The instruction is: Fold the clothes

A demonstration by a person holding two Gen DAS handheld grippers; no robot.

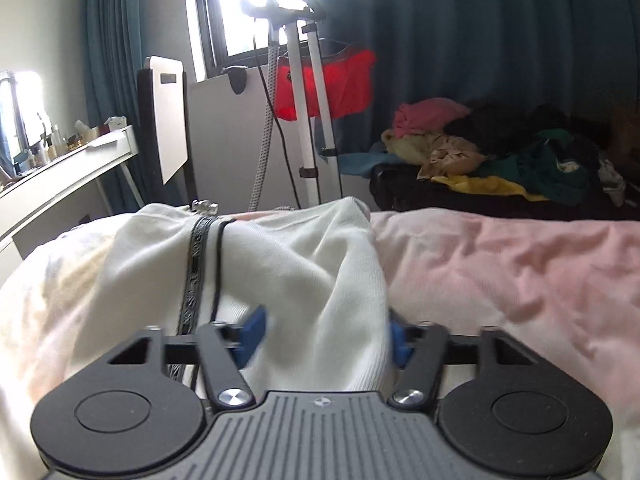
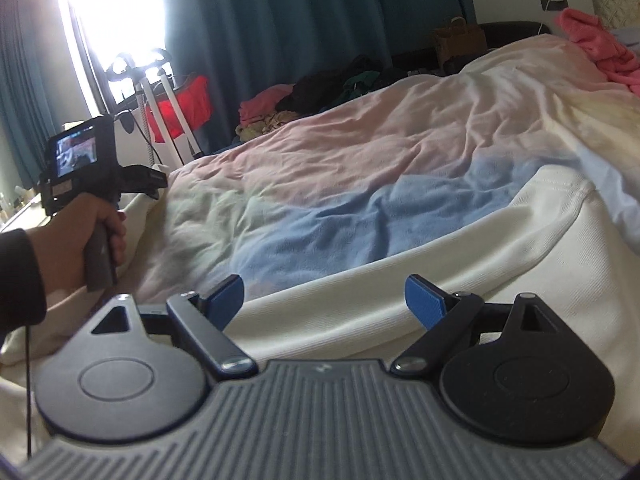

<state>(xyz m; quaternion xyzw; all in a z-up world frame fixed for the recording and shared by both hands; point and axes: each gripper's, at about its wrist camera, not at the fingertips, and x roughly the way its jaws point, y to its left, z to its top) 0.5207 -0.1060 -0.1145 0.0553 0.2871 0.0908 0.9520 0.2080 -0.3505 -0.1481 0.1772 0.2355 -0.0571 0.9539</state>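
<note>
A cream white garment (image 1: 288, 264) with a dark patterned band and a black cord lies bunched on the bed. In the left wrist view my left gripper (image 1: 324, 330) is open, with a fold of this garment lying between its blue fingers (image 1: 252, 330). In the right wrist view my right gripper (image 2: 326, 300) is open and empty, its blue pads (image 2: 426, 300) just above the ribbed hem of the same garment (image 2: 460, 248). The left gripper, held in a hand (image 2: 80, 236), shows at the far left of the right wrist view.
The bed has a pink, blue and pale yellow blanket (image 2: 360, 168). A pile of mixed clothes (image 1: 500, 152) lies on a dark surface beyond the bed. A garment steamer stand (image 1: 304, 112) with a red garment stands by the window. A white desk (image 1: 60, 172) is at left. A pink cloth (image 2: 596, 40) lies at far right.
</note>
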